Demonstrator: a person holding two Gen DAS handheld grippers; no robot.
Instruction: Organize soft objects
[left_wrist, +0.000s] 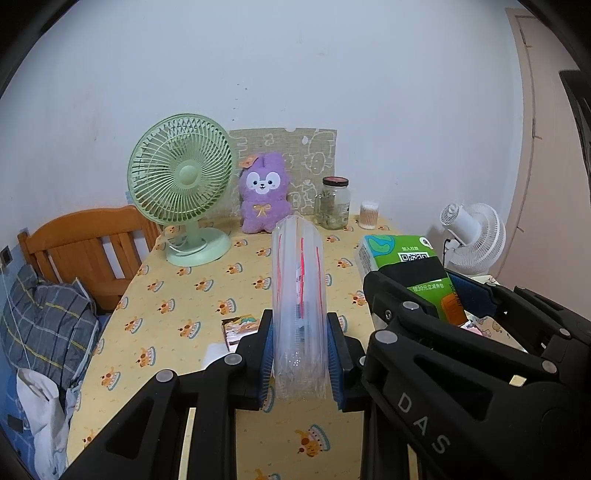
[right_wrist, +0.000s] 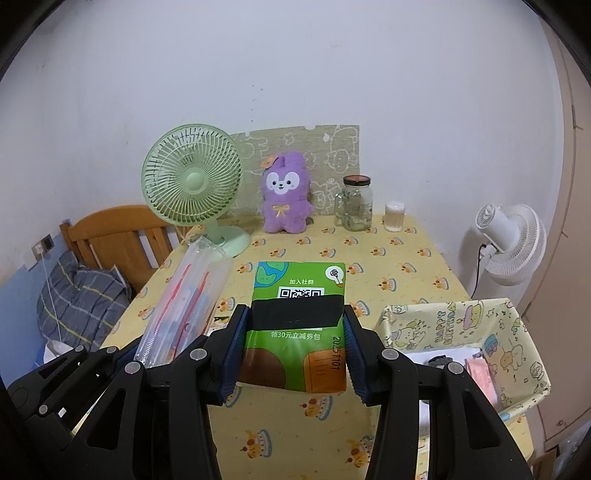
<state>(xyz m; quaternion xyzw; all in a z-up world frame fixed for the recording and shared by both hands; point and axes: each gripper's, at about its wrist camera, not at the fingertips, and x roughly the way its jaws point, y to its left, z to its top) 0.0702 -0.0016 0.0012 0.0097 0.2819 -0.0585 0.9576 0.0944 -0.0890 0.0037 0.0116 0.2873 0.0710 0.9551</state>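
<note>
My left gripper (left_wrist: 300, 363) is shut on a clear plastic packet with red stripes (left_wrist: 298, 295) and holds it upright above the yellow tablecloth. The packet also shows at the left of the right wrist view (right_wrist: 184, 299). My right gripper (right_wrist: 293, 345) is shut on a green tissue pack (right_wrist: 297, 325) with a black band and holds it above the table; the pack shows in the left wrist view (left_wrist: 410, 266) too. A purple plush toy (left_wrist: 263, 194) sits upright at the table's back, also in the right wrist view (right_wrist: 286, 194).
A green desk fan (right_wrist: 194, 181) stands back left. A glass jar (right_wrist: 354, 203) and a cotton-swab tub (right_wrist: 394, 216) stand back right. A patterned open box (right_wrist: 469, 332) with items inside sits at the right edge. A white fan (right_wrist: 509, 243) stands beyond it. A small card (left_wrist: 240, 328) lies on the table.
</note>
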